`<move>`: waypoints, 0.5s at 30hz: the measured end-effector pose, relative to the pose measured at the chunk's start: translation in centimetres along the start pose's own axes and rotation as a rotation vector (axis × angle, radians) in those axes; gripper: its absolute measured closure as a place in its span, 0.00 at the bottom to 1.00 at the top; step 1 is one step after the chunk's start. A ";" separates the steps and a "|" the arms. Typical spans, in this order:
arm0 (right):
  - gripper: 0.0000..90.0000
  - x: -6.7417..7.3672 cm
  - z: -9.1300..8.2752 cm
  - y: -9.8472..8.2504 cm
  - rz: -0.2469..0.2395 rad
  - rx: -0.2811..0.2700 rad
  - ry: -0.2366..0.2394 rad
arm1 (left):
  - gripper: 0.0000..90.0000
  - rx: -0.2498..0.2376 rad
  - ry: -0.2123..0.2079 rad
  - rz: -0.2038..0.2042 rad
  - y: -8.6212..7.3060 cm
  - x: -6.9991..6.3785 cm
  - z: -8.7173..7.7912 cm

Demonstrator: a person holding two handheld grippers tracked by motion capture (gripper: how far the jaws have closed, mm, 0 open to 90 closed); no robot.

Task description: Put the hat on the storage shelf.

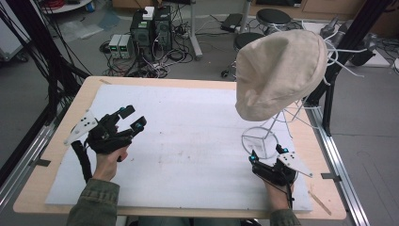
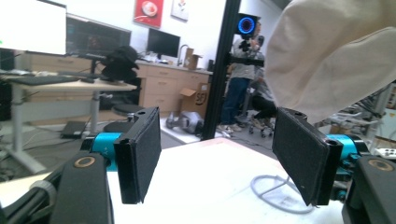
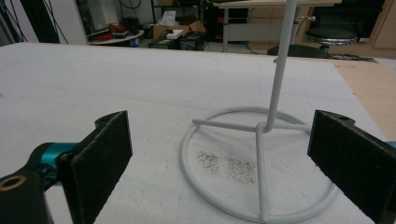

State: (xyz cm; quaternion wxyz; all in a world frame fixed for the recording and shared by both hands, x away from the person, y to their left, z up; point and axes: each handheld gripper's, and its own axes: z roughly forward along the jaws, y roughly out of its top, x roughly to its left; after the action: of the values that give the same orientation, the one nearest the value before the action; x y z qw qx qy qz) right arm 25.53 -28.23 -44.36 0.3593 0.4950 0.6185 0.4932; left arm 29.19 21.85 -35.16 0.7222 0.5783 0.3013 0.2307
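Cream hat (image 1: 280, 70) tops wire stand (image 1: 260, 141) near right hand-held gripper (image 1: 268, 155).

Two black hand-held grippers with teal-blue fittings near the jaws, the left gripper (image 1: 131, 118) and the right gripper (image 1: 267, 155), each topped by a pale grey three-cornered plate dotted with small dark holes. Flat rectangular jaw pads (image 2: 144, 154) faced in rough black foam, brass-coloured ringed screw holes on the black bodies behind them, a ribbed black cable (image 1: 84, 162) trailing from the left one. Olive-green sleeves (image 1: 94, 205) at both wrists.
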 end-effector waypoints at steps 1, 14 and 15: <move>0.06 0.0 0.0 0.0 0.001 -0.001 0.000 | 0.36 0.000 0.010 -0.003 -0.2 0.2 -0.3; 0.06 0.0 0.2 0.0 0.004 0.005 -0.003 | 0.35 0.054 0.165 -0.002 -3.1 1.9 -3.9; 0.06 0.0 0.2 0.0 -0.004 0.004 -0.004 | 0.35 0.067 0.174 -0.002 -3.2 2.0 -4.1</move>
State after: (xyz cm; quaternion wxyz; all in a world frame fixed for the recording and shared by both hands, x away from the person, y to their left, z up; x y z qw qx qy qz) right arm 25.74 -28.19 -44.43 0.3606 0.4957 0.6196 0.4904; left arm 27.66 25.39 -39.19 0.6737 0.5794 0.3713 0.2692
